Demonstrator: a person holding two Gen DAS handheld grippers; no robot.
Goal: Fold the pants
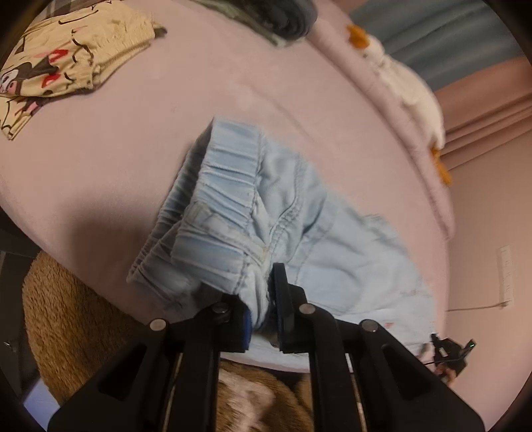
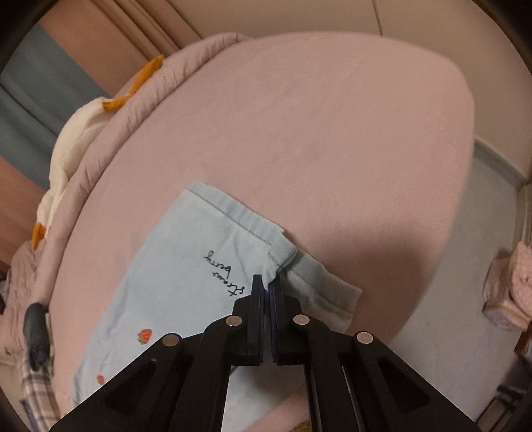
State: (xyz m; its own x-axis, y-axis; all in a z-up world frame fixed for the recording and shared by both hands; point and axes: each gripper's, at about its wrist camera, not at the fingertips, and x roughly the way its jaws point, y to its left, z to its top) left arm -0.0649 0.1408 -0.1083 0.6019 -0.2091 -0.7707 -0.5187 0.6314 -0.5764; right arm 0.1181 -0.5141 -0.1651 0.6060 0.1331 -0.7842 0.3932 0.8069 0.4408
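Pale blue denim, bunched: the waistband end of the pants [image 1: 252,212] is clenched between the black fingers of the left gripper [image 1: 262,299], the fabric wadded in the narrow gap between the two pads.

Same garment, hem end: the right gripper [image 2: 266,292] has its fingers pressed together on a corner of the leg hem, a small tip of cloth standing up between them.

Pants, condition: elastic gathered waistband raised off the surface and tilted in the left wrist view; legs trailing away to the right, flat on the bed. In the right wrist view the leg [image 2: 186,266] lies flat, stitched hem towards the middle of the bed, with black handwritten lettering [image 2: 226,272] and small red strawberry motifs [image 2: 145,335] on it. A second hem layer [image 2: 326,285] shows just beside the right fingers.

Support: pink bedsheet [image 1: 116,139], smooth, the pants near its front edge.

Nearby items:
- Cream printed garment with cartoon figures [image 1: 56,66], folded, well apart at the far left corner.
- Dark clothing pile [image 1: 282,20] at the far edge, blurred.
- White plush toy with orange parts [image 1: 409,86] along the rolled pink bedding edge.
- Brown fleecy fabric [image 1: 73,319] below the bed's near edge.
- Pale floor [image 2: 465,282] to the right of the bed.
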